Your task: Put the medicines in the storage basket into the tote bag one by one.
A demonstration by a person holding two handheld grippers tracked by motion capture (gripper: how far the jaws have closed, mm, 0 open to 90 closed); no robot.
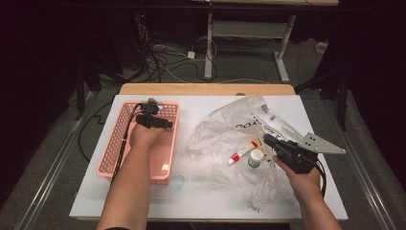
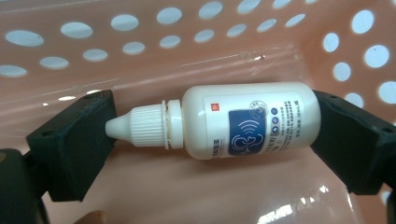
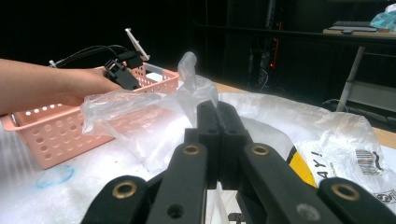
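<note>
A white dropper bottle (image 2: 243,121) with a blue label lies sideways between the jaws of my left gripper (image 2: 210,126). One pad is on its cap tip and the other on its base, so the gripper is shut on it. It hangs low inside the pink perforated basket (image 1: 112,143), where the left gripper (image 1: 160,123) reaches in. My right gripper (image 1: 268,140) rests at the crumpled clear plastic bag (image 1: 225,124) with its jaws shut together (image 3: 217,112). I cannot tell whether any film is pinched. A red-capped tube (image 1: 242,152) and a small green-labelled bottle (image 1: 255,158) lie in the bag.
The basket (image 3: 56,135) stands at the table's left and the bag (image 3: 154,121) spreads over the right half. A faint blue ring mark (image 1: 177,182) sits on the white table cover near the basket's front corner. Desk legs and cables lie on the floor beyond the far edge.
</note>
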